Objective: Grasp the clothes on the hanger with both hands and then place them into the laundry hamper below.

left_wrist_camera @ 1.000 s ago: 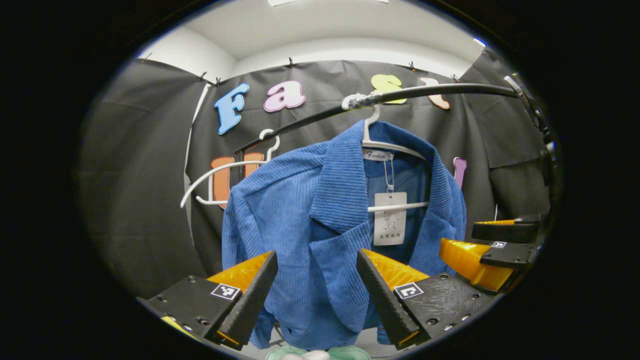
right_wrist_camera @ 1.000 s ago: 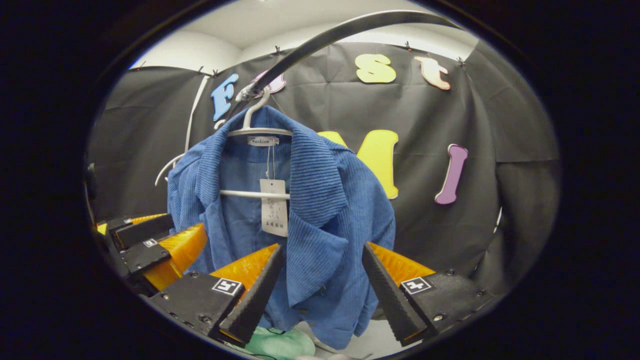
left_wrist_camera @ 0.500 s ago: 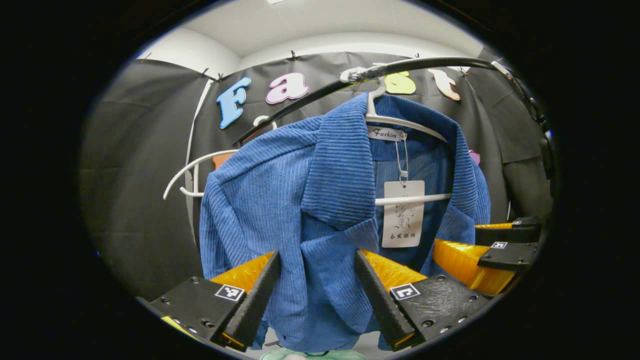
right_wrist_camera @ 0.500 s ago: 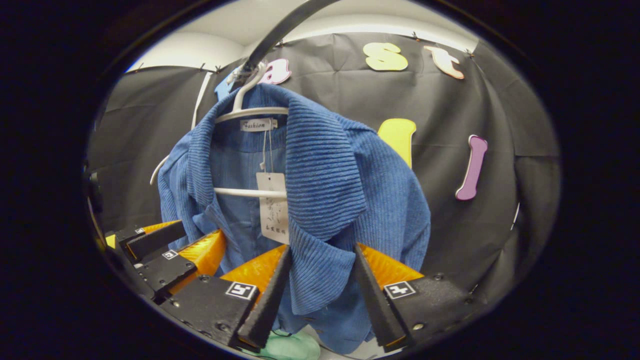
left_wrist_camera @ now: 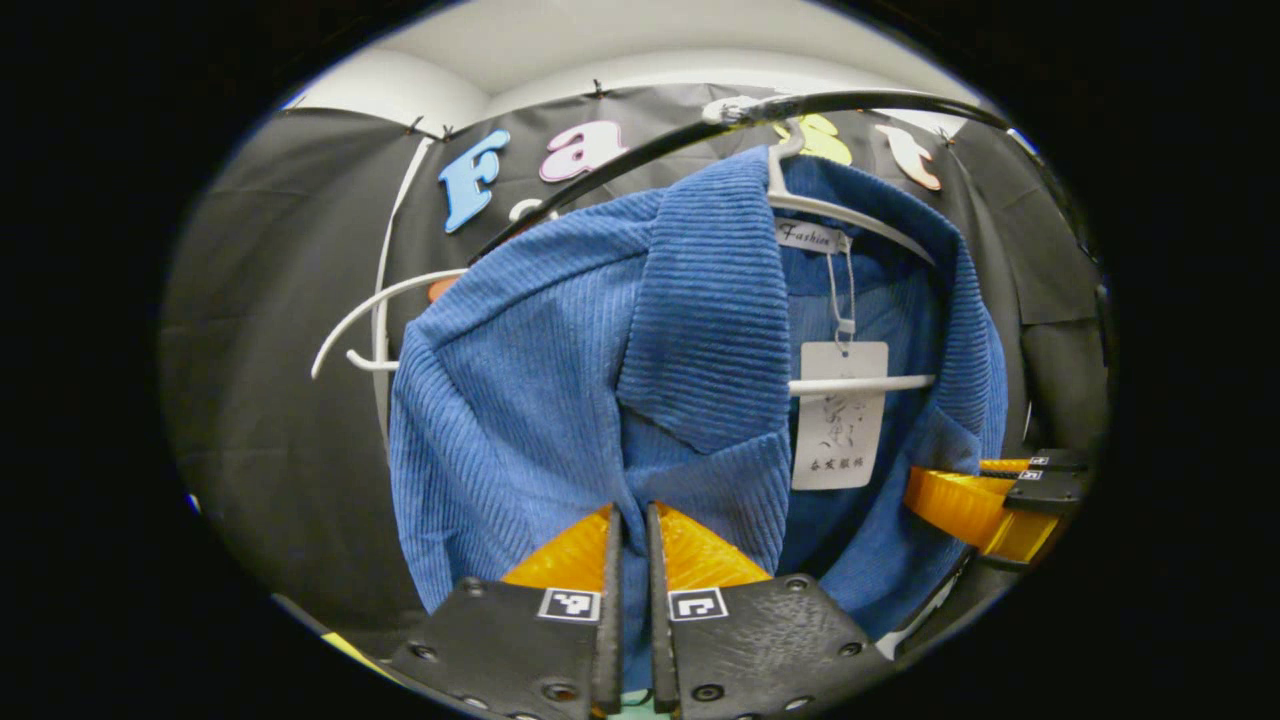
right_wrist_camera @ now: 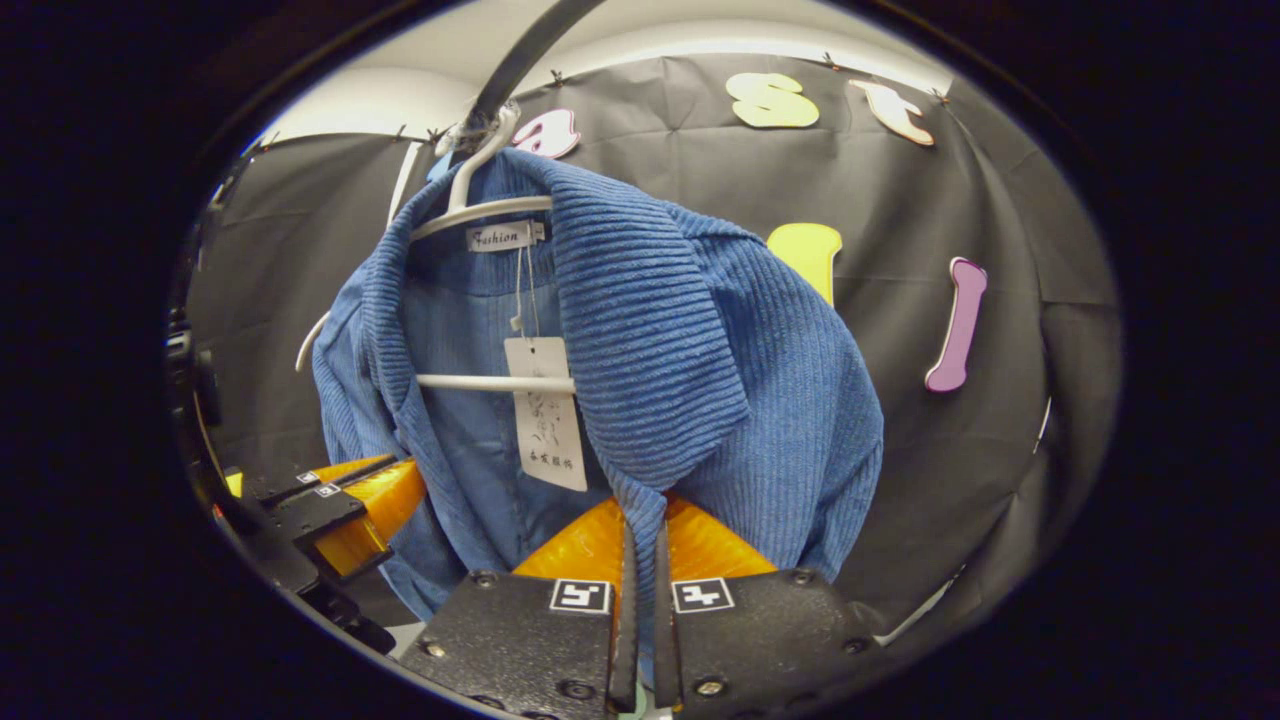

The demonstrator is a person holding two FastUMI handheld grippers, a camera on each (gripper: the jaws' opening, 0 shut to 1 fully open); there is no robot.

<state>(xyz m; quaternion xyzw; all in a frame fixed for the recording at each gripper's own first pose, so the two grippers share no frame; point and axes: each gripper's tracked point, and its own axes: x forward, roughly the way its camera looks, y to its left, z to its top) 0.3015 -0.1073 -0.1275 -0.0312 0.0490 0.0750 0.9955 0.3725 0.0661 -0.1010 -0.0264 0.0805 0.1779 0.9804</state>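
A blue ribbed jacket (left_wrist_camera: 560,380) (right_wrist_camera: 700,350) hangs on a white hanger (left_wrist_camera: 850,212) (right_wrist_camera: 470,208) from a black rail (left_wrist_camera: 880,98) (right_wrist_camera: 520,55), with a paper tag (left_wrist_camera: 838,415) (right_wrist_camera: 545,412) inside its collar. My left gripper (left_wrist_camera: 630,515) is shut on the front panel below one lapel. My right gripper (right_wrist_camera: 640,530) is shut on the front edge below the other lapel. The right gripper (left_wrist_camera: 985,500) also appears at the right of the left gripper view, the left gripper (right_wrist_camera: 345,505) at the left of the right gripper view. The hamper is hidden.
A second, bare white hanger (left_wrist_camera: 375,320) hangs on the rail behind the jacket, toward the booth's wall. A bit of green cloth (left_wrist_camera: 632,710) peeks out below the jacket's hem.
Both grippers moved in closer to the jacket and went from open to shut, each pinching the cloth below a lapel. The jacket now looms larger in both views.
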